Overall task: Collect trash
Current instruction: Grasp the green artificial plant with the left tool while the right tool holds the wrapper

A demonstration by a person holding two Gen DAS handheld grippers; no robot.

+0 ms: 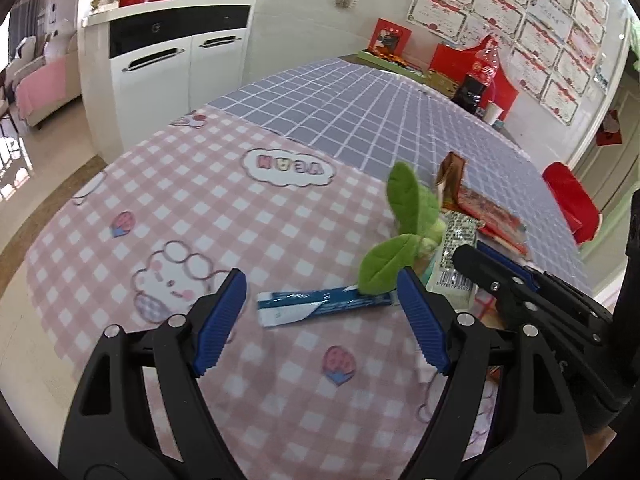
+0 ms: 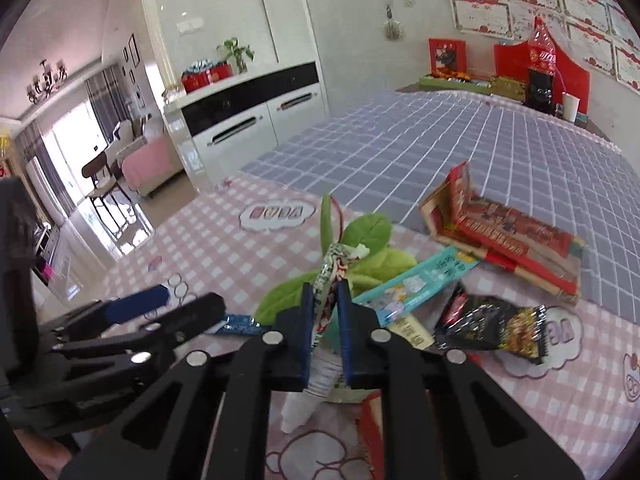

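Observation:
A blue-and-white wrapper [image 1: 320, 306] lies flat on the pink checked tablecloth [image 1: 160, 200]. My left gripper [image 1: 322, 280] hovers just short of it, open, with nothing between its blue pads. My right gripper [image 2: 324, 292] is shut on a crumpled patterned wrapper [image 2: 332, 268] that stands up between its pads. Right behind it are green plush leaves [image 2: 368, 232]. Beside them lie a light-blue wrapper [image 2: 416, 284], a black snack bag [image 2: 492, 324] and a flattened red carton [image 2: 516, 240]. The left gripper [image 2: 136, 308] shows at the lower left of the right wrist view.
A cola bottle [image 2: 542, 64], a paper cup [image 2: 570, 106] and red boxes [image 2: 447, 58] stand at the table's far end. A white cabinet [image 1: 168, 68] stands beyond the left table edge, and a red chair [image 1: 572, 200] on the right.

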